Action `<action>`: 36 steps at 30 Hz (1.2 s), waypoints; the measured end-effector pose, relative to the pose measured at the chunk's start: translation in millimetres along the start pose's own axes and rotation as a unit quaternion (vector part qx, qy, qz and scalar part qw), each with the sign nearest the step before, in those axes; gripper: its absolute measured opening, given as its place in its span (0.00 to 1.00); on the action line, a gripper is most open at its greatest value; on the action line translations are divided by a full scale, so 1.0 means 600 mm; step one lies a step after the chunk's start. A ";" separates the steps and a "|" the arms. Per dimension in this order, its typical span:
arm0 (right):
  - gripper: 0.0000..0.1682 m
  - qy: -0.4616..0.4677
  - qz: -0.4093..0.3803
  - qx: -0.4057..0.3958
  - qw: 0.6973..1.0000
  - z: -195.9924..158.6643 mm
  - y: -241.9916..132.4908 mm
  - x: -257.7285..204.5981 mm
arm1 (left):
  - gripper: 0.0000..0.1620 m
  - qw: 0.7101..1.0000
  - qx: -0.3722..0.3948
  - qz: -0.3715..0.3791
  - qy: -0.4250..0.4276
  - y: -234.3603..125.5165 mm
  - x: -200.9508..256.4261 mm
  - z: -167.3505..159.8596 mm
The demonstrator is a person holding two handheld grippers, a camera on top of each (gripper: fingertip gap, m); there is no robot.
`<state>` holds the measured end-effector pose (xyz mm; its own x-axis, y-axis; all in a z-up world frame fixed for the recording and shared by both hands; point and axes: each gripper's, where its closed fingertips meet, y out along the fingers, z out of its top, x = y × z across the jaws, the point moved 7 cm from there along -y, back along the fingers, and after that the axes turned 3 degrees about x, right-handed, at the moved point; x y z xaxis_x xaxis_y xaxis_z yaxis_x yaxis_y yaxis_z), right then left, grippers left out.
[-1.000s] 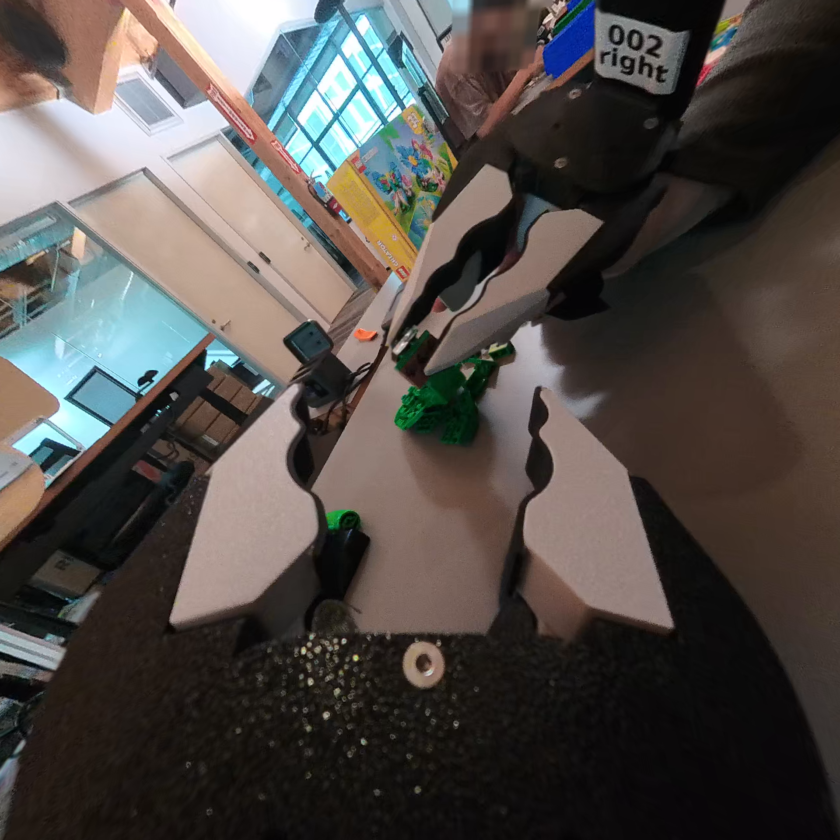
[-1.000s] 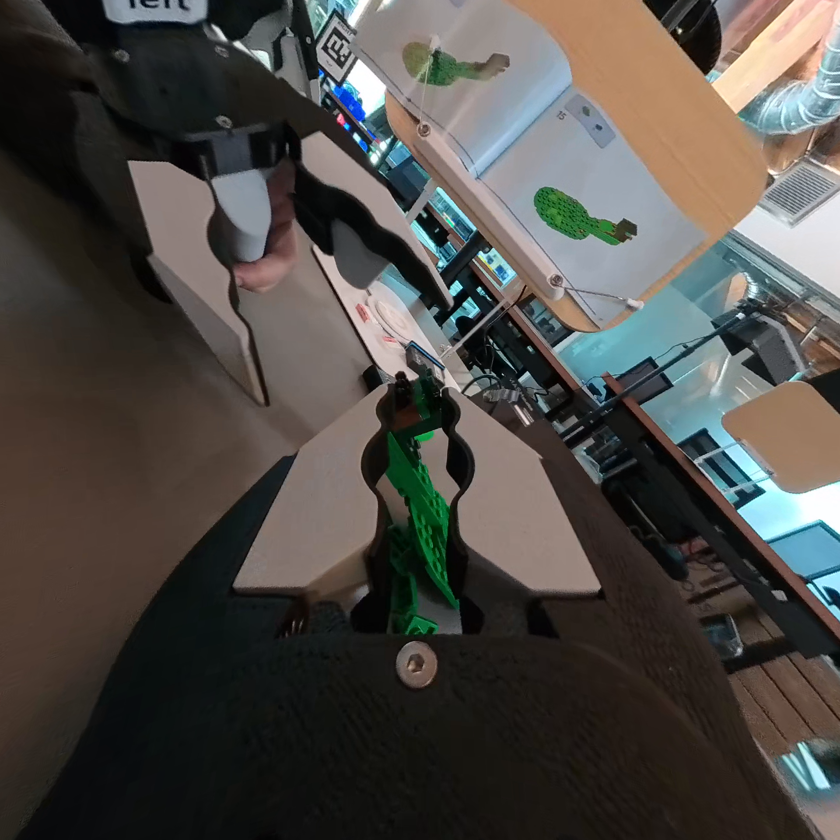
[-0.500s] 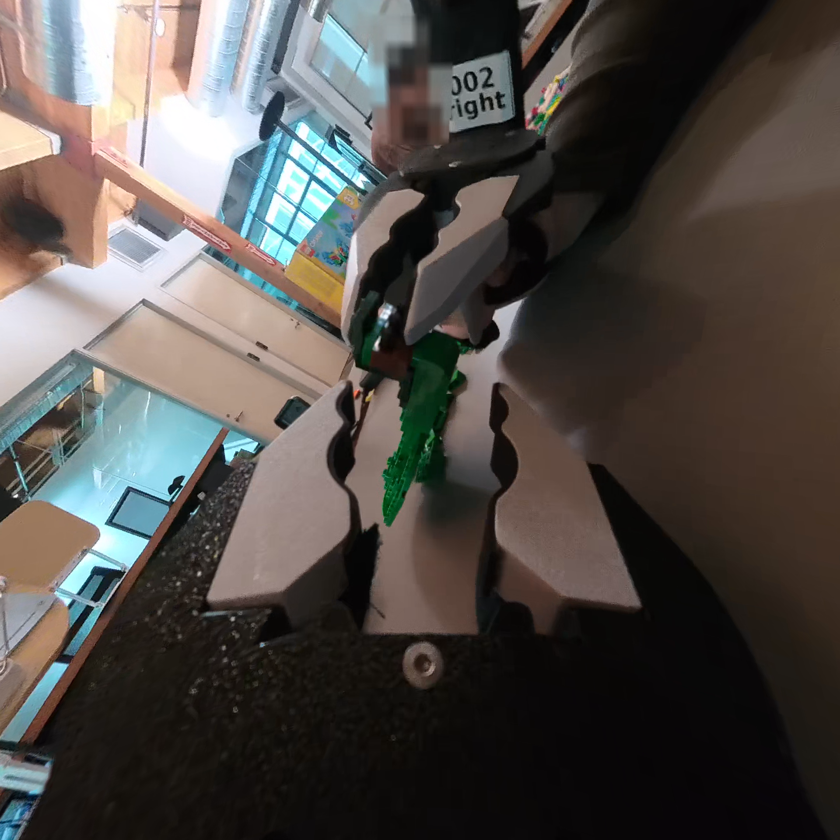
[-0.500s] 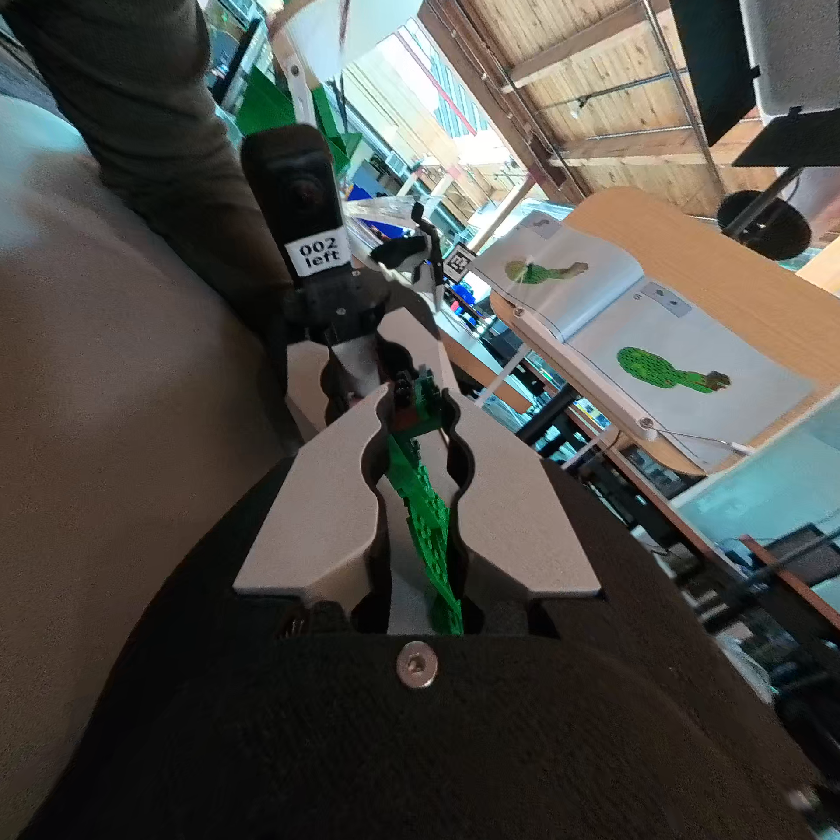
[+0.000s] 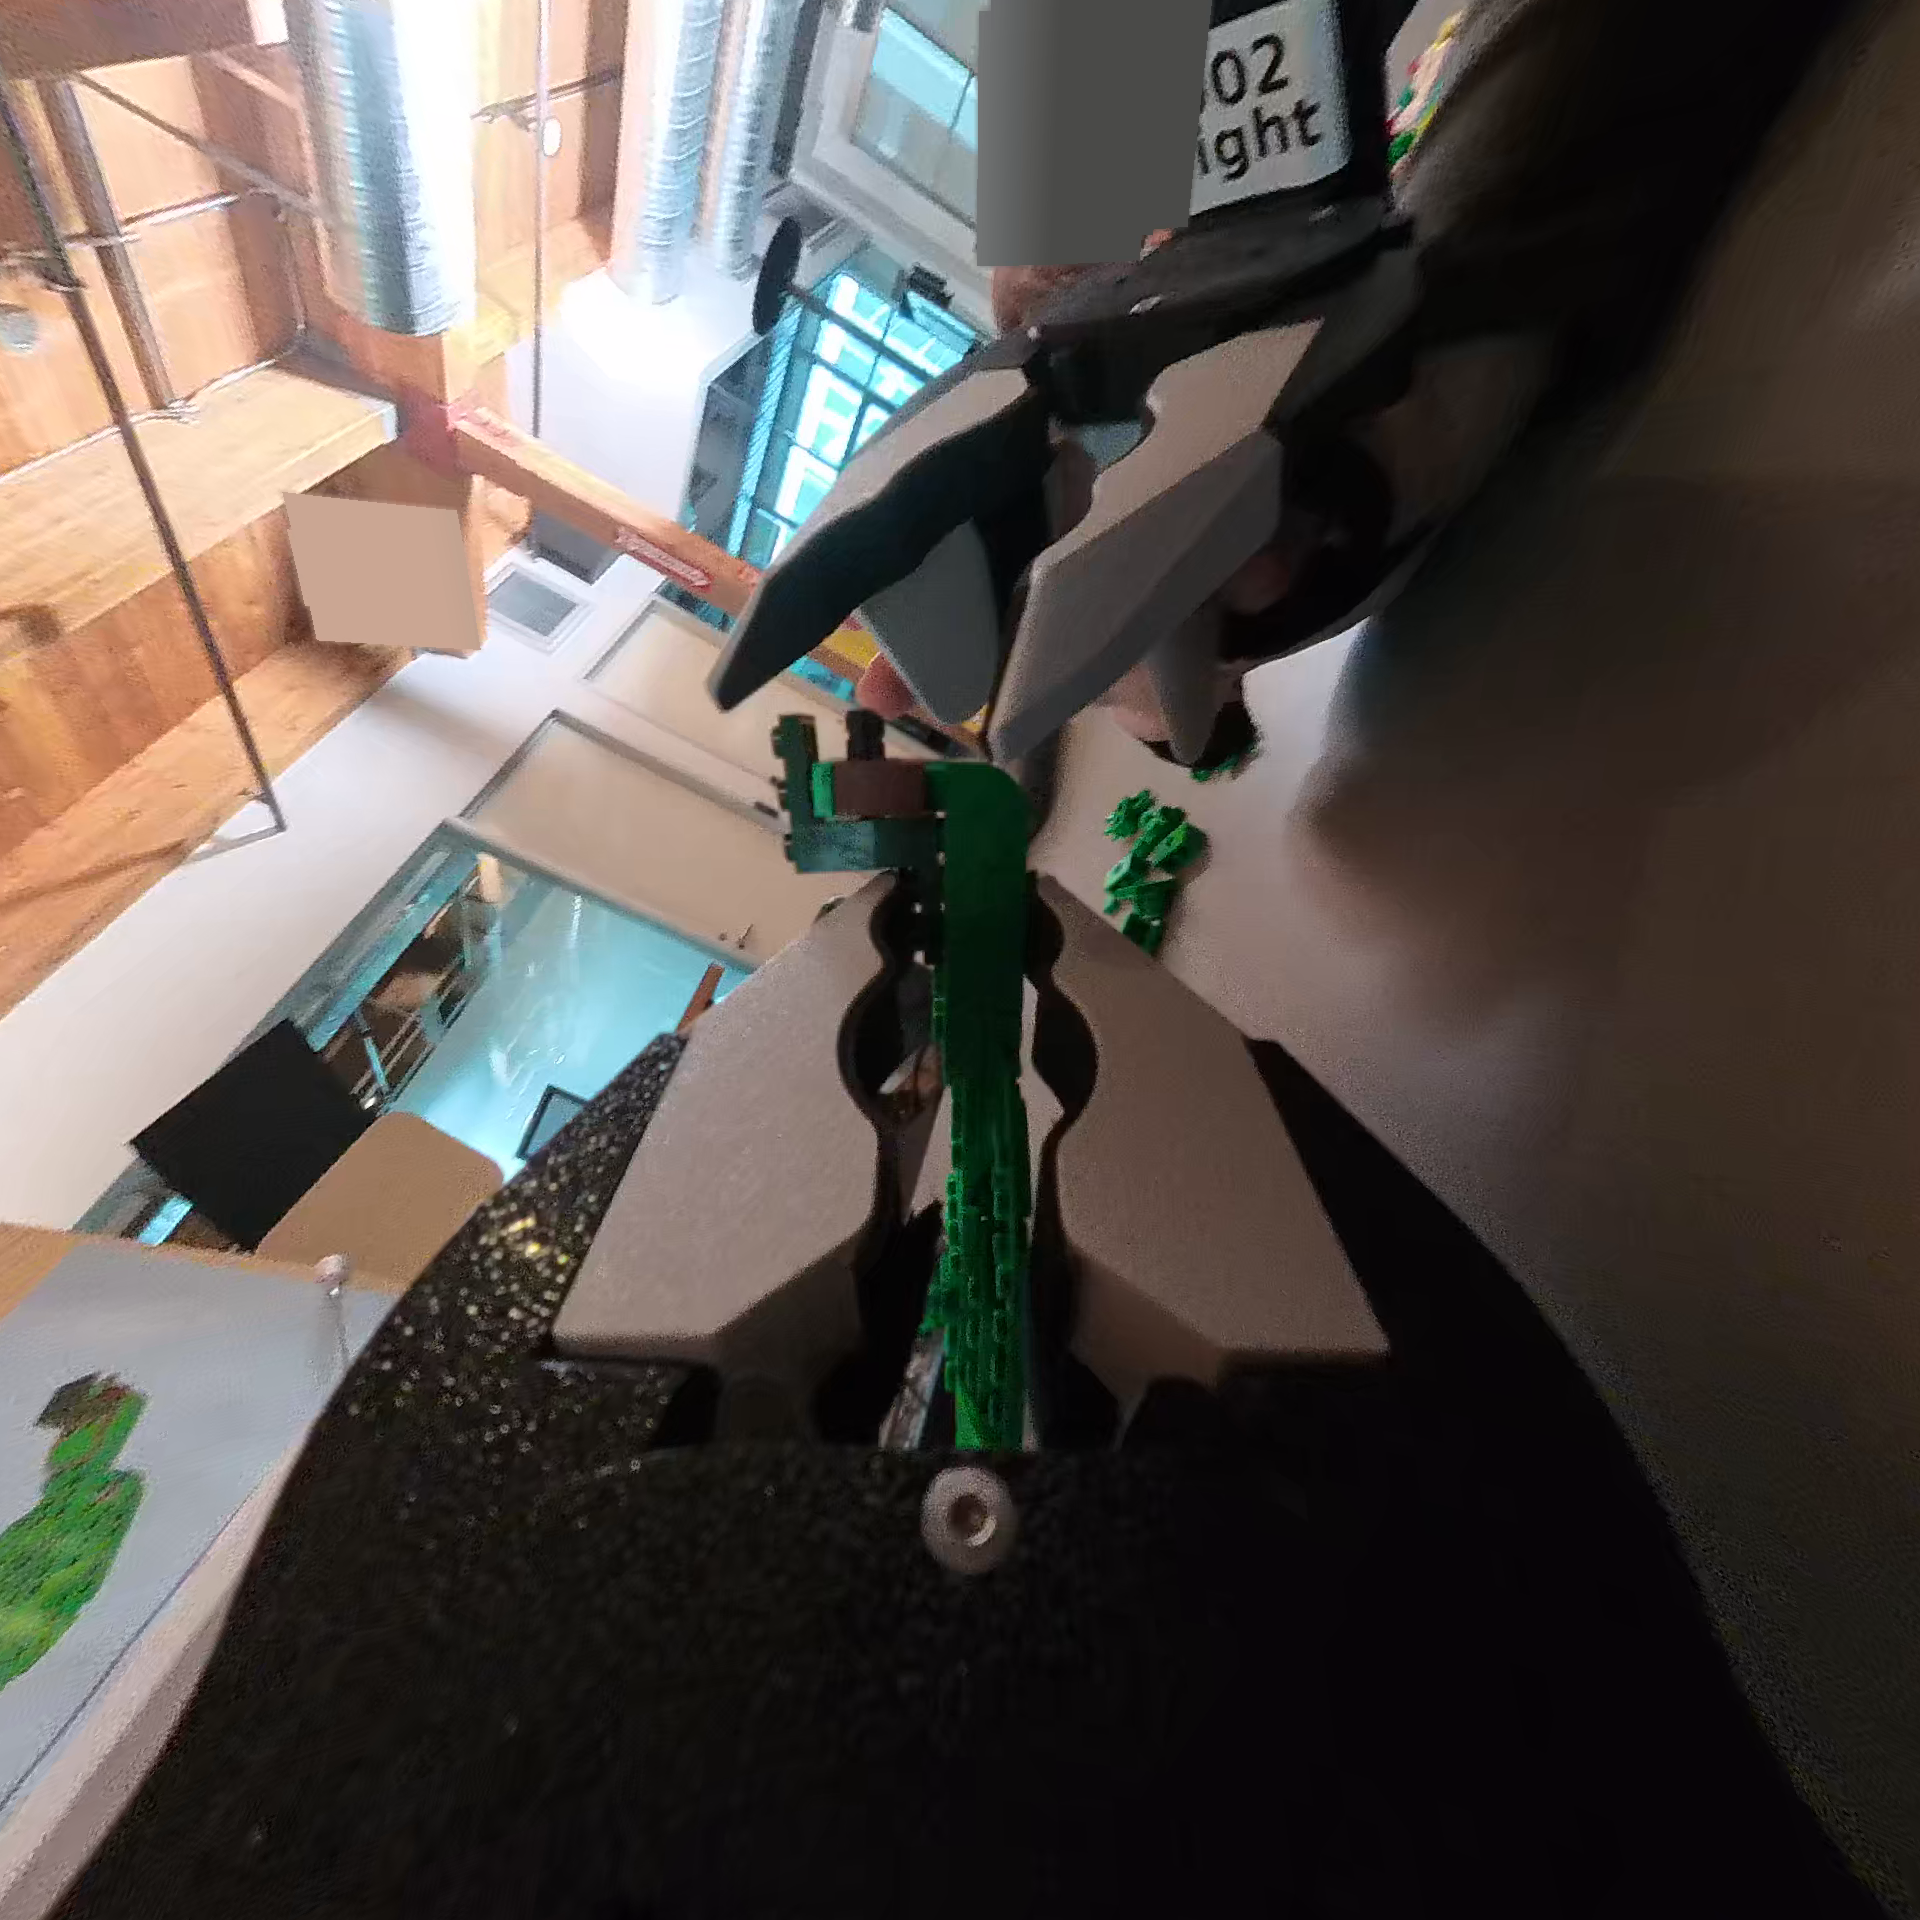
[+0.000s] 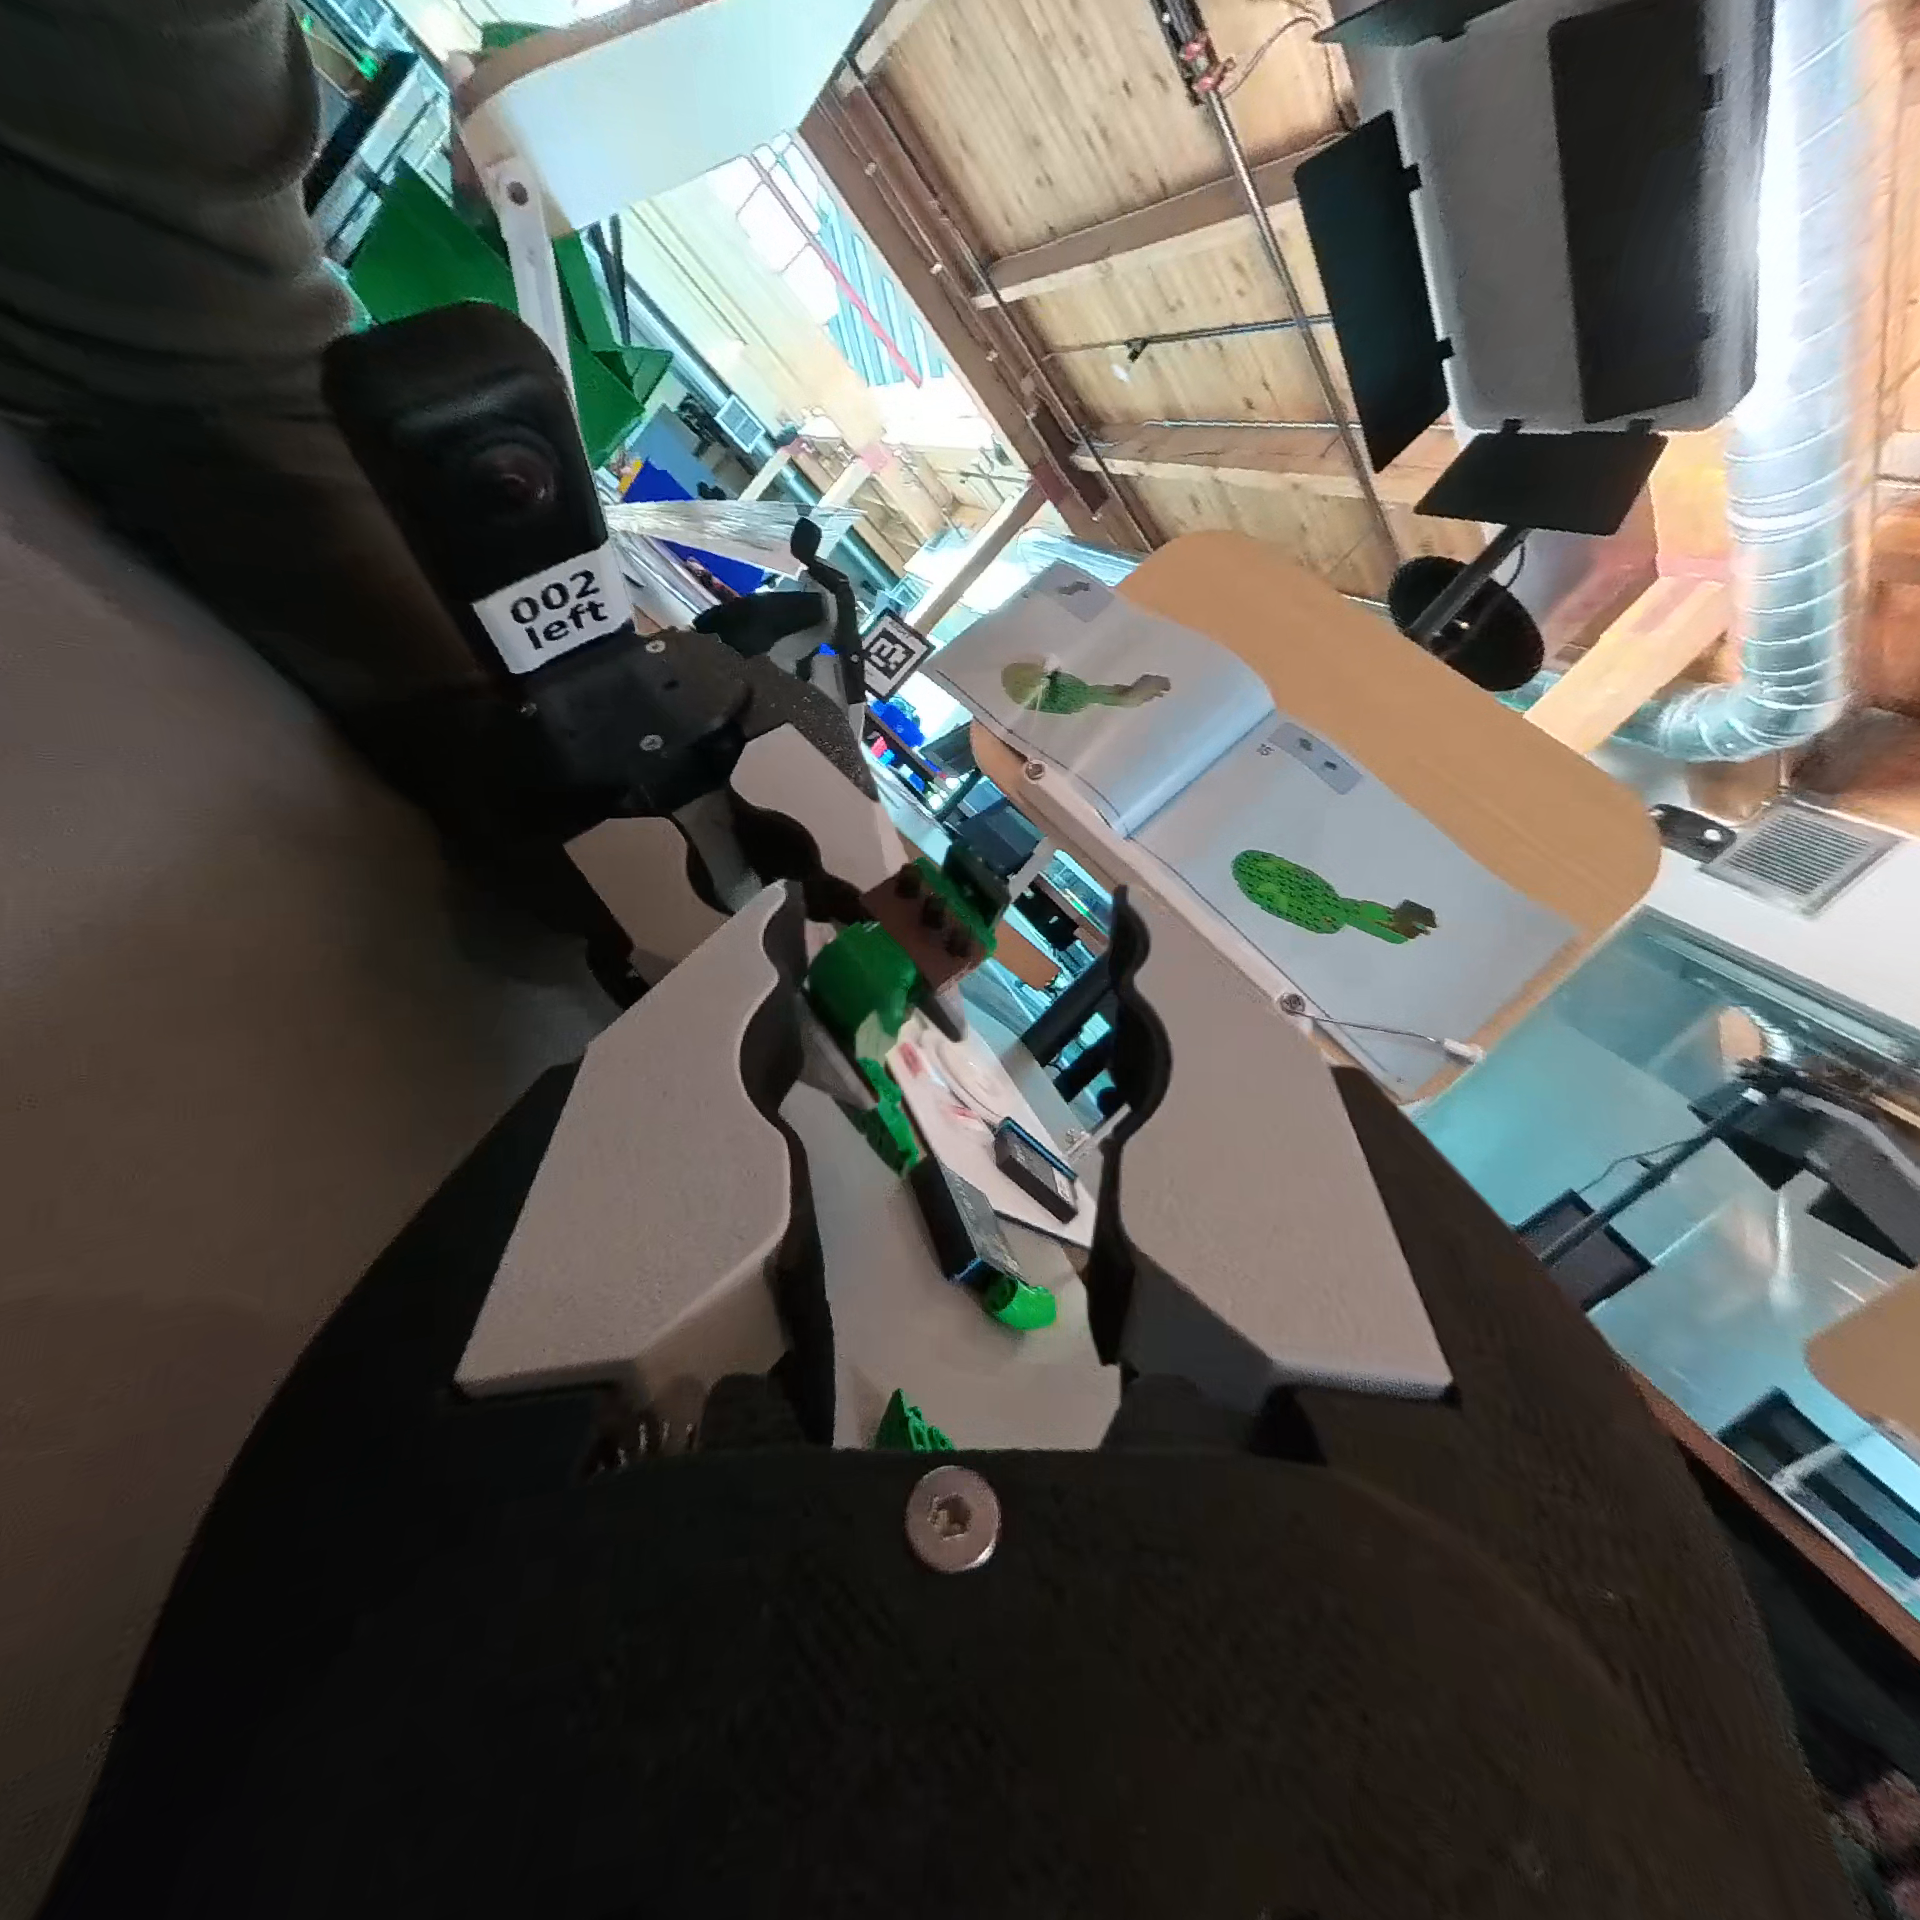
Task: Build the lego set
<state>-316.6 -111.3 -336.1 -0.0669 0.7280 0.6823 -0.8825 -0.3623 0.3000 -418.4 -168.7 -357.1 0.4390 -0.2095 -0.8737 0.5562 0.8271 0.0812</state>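
Note:
The green lego build (image 5: 982, 1039), a flat studded plate with a brown and dark green end (image 5: 878, 790), stands edge-on between my left gripper's (image 5: 961, 894) fingers, which are shut on it. It is held above the grey table (image 5: 1558, 935). My right gripper (image 6: 948, 914) is open and empty, just short of the build's brown end (image 6: 935, 925). In the left wrist view the right gripper (image 5: 868, 707) hangs right above the build, jaws apart. In the right wrist view the left gripper (image 6: 758, 873) grips the build's green part (image 6: 862, 977).
Loose green pieces (image 5: 1148, 868) lie on the table right of the build. A curved green piece (image 6: 1018, 1304), a small black device (image 6: 1034, 1164) and white papers lie below the right gripper. The instruction booklet (image 6: 1299, 831) stands on a wooden board at the right. The grippers are tip to tip, or close to it.
The build passed from my right gripper to my left. The left gripper closed on it and the right gripper opened and drew back a little. Both grippers tilted upward.

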 end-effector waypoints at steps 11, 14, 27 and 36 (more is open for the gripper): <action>0.35 0.008 -0.015 -0.006 1.000 -0.005 -0.001 0.008 | 0.11 0.999 -0.042 -0.004 -0.023 0.001 -0.009 -0.019; 0.35 0.009 -0.014 -0.008 1.000 -0.006 0.000 0.008 | 0.11 0.998 -0.047 -0.003 -0.034 0.000 -0.011 -0.023; 0.35 -0.002 -0.006 -0.028 1.000 -0.014 0.004 0.003 | 0.11 0.989 -0.040 -0.016 -0.144 -0.003 -0.029 -0.034; 0.32 -0.007 -0.006 -0.039 0.999 -0.019 0.006 0.002 | 0.11 0.985 -0.039 -0.006 -0.166 -0.004 -0.037 -0.039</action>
<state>-325.1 -105.0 -341.9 -0.0508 0.7230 0.6889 -0.9168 -0.3074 0.2550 -446.3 -153.9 -349.4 0.6472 -0.3675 -0.6679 0.5122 0.8585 0.0241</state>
